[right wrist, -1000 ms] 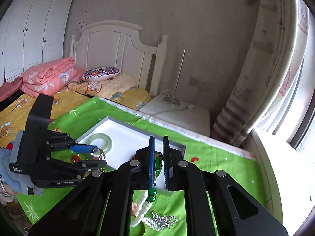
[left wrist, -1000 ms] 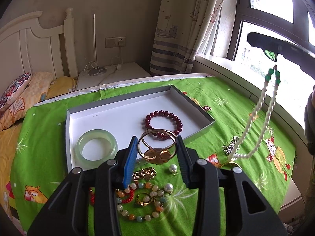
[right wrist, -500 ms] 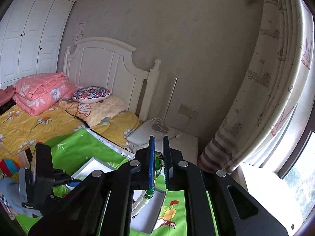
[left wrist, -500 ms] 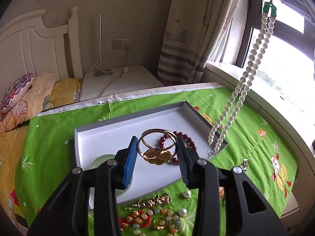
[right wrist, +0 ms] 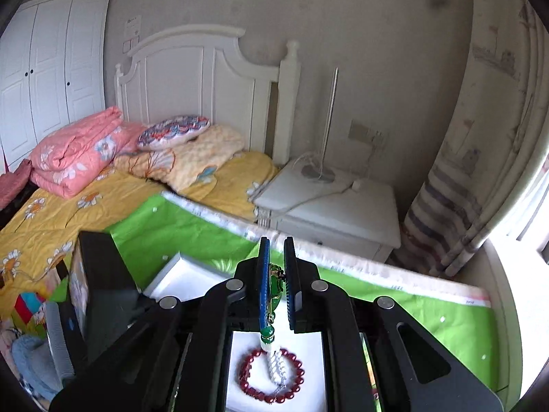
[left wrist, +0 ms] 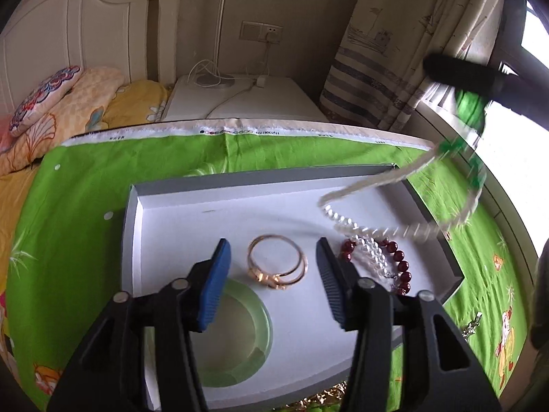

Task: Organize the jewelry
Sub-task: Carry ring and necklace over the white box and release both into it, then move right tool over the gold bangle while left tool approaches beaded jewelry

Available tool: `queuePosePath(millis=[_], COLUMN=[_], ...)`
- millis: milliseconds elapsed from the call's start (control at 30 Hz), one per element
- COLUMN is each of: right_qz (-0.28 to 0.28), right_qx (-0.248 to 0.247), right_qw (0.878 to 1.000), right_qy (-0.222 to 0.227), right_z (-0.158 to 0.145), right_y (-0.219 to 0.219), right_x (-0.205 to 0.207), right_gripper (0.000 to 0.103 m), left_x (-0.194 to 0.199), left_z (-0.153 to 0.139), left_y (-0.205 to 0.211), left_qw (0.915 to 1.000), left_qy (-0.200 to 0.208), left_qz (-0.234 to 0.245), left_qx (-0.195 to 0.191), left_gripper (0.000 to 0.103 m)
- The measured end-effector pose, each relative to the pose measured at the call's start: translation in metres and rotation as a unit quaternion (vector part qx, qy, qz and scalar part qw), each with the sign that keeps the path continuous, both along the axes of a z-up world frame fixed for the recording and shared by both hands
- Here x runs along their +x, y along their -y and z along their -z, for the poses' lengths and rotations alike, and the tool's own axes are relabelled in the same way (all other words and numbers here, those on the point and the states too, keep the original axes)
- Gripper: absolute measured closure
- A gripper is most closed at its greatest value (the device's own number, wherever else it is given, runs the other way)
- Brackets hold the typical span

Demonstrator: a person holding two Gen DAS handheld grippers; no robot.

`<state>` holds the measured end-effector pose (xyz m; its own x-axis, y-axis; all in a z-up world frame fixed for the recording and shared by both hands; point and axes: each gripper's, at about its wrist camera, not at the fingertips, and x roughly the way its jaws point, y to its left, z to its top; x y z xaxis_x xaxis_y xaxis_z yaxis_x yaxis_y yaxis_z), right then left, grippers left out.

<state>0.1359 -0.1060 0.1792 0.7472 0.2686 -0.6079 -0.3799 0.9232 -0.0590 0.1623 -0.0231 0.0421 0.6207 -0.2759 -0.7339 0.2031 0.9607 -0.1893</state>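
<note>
A white tray [left wrist: 240, 206] lies on the green cloth. My left gripper [left wrist: 273, 245] hovers low over it, its jaws opening. The gold bangle [left wrist: 276, 262] lies loose on the tray floor between the fingers, with no pad touching it. A pale green jade bangle [left wrist: 262, 312] lies under the left finger. My right gripper [right wrist: 276, 243] is shut on the green pendant of the pearl necklace [right wrist: 276, 364]. It shows at upper right in the left wrist view [left wrist: 446, 72]. The pearl necklace [left wrist: 367, 237] trails down onto the red bead bracelet [left wrist: 398, 257] in the tray.
Loose gold jewelry [left wrist: 319, 401] lies just in front of the tray's near edge. A silver brooch [left wrist: 471, 324] rests on the cloth to the right. Behind the tray stand a white nightstand [left wrist: 247, 103], a striped curtain [left wrist: 370, 68] and pillows [left wrist: 51, 96] at left.
My left gripper moved forward over the tray and let go of the gold bangle, which now lies on the tray floor. My right gripper swung the necklace over the tray, its end landing on the red bracelet.
</note>
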Motion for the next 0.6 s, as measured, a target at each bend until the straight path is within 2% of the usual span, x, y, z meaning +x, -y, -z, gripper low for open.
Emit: queuePosePath(millis=[33,133,200,333,400,433,600], right_qz=[-0.003,0.011,0.015,0.017,0.02,0.021,0.039], right_qx=[-0.004,-0.005,-0.004,0.02,0.027,0.029,0.056], right_qw=[1.0,0.997,0.996,0.996,0.996,0.996,0.995], right_qy=[-0.026,-0.073,-0.082,-0.086,-0.085,-0.084,-0.069], right_z=[0.016,0.056,0.073,0.086,0.092,0.094,0.105], right_y=[-0.001,0.004,0.006,0.023,0.035,0.041,0.084], right_x=[0.006,0.014,0.009,-0.011,-0.028,-0.036,-0.098], right_gripper=[0.092,0.08,0.08,0.08,0.073,0.067,0.043], left_x=[-0.001,-0.007,-0.013,-0.035,-0.053,-0.064,-0.117], left_z=[0.001,0.002,0.0,-0.007,-0.011,-0.014,-0.016], left_y=[-0.002,-0.006,-0.01,-0.016,-0.019,-0.019,-0.015], left_qw=[1.0,0.9999,0.9998,0.9991,0.9983,0.9978,0.996], left_qy=[0.002,0.008,0.016,0.033,0.044,0.05,0.066], left_qz=[-0.002,-0.007,-0.01,-0.026,-0.033,-0.036,-0.035], left_qx=[-0.004,0.0,0.001,0.012,0.021,0.025,0.048], left_gripper=[0.042,0.036,0.033,0.026,0.019,0.016,0.007])
